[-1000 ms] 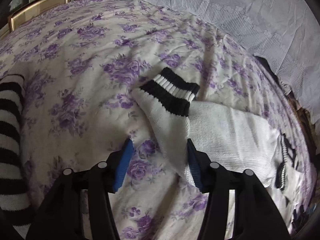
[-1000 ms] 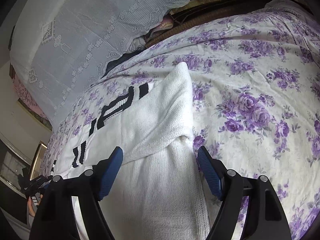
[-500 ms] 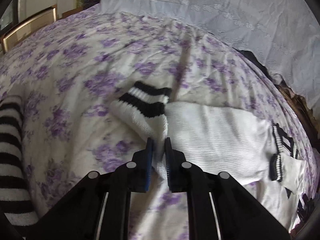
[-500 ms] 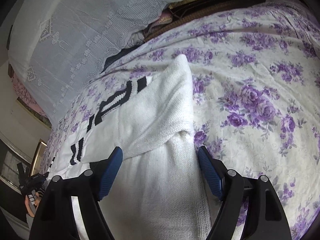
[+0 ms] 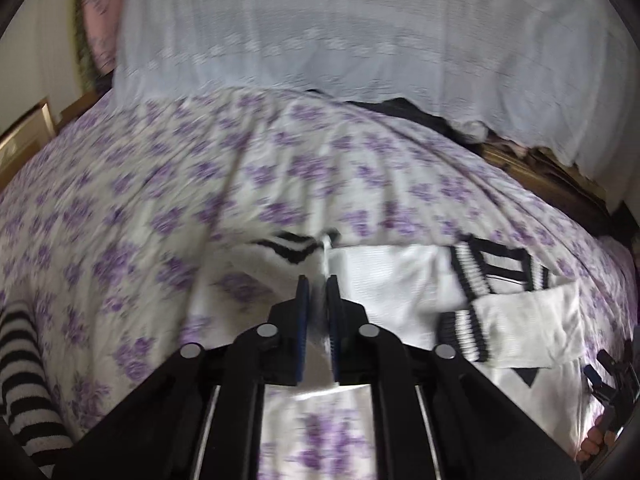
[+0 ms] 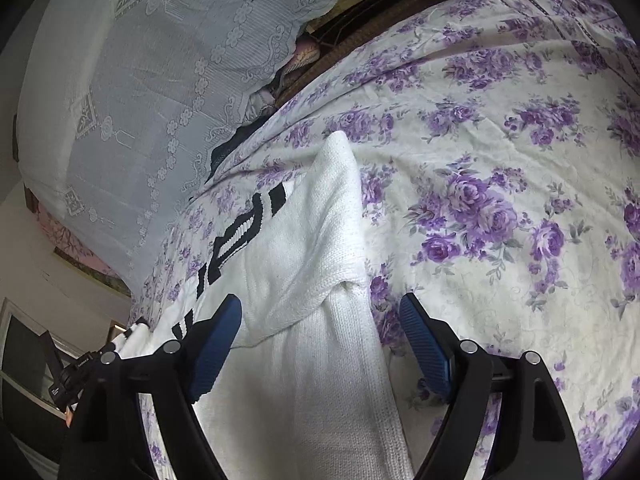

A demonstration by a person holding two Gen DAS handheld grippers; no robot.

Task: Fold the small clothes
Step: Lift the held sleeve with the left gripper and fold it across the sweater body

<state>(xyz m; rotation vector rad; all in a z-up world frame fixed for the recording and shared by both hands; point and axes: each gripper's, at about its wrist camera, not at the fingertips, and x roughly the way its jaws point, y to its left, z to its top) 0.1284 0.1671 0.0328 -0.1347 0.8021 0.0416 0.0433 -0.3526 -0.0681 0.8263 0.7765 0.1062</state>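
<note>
Your left tool (image 5: 318, 300) is pinching the white sweater's (image 5: 392, 280) striped-cuff sleeve (image 5: 288, 250) and carrying it up off the flowered bed (image 5: 240, 168). The sweater lies flat across the bed, its other sleeve (image 6: 320, 216) already laid over the body. Your right tool (image 6: 320, 332) straddles that folded part, its jaws opening and pressing on nothing. This looks like the sleeve fold: next, lay the cuff across the chest and let go.
</note>
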